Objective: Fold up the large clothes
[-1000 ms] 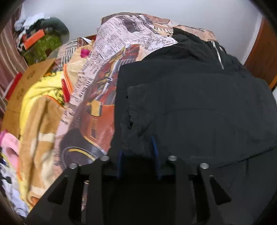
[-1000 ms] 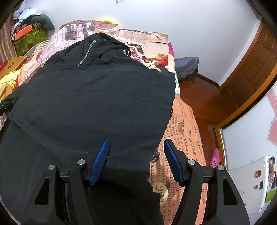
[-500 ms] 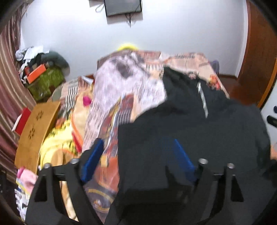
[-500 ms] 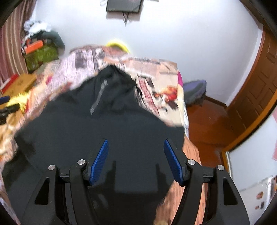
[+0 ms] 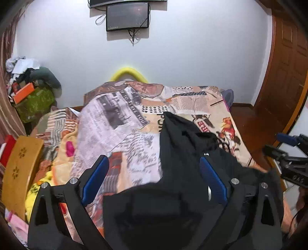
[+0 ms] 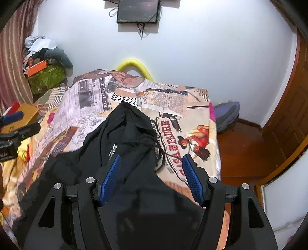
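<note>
Your left tool (image 5: 154, 178) has just been opening, pads spread wide, nothing pinched between them. Your right tool (image 6: 151, 177) is spread too, clear of the cloth. Black hooded jacket (image 6: 123, 146) lies on the bed's newspaper-print cover (image 6: 92, 100), hood pointing toward the far wall

A: quick count of the room, anyone? I get one black jacket (image 6: 123, 146) lying on one bed (image 6: 194, 107).

B: same. Plus one screen (image 6: 138, 11) on the far wall, one yellow curved thing (image 6: 134, 64) behind the bed, one wooden door (image 6: 288, 115) on the right.

A: and two tongs, left tongs (image 5: 154, 180) and right tongs (image 6: 151, 177), four blue pads (image 6: 110, 177) in all.

B: yep. One orange box (image 6: 36, 67), one green bag (image 6: 47, 77) far left. The clothes heap on top I can't count.
</note>
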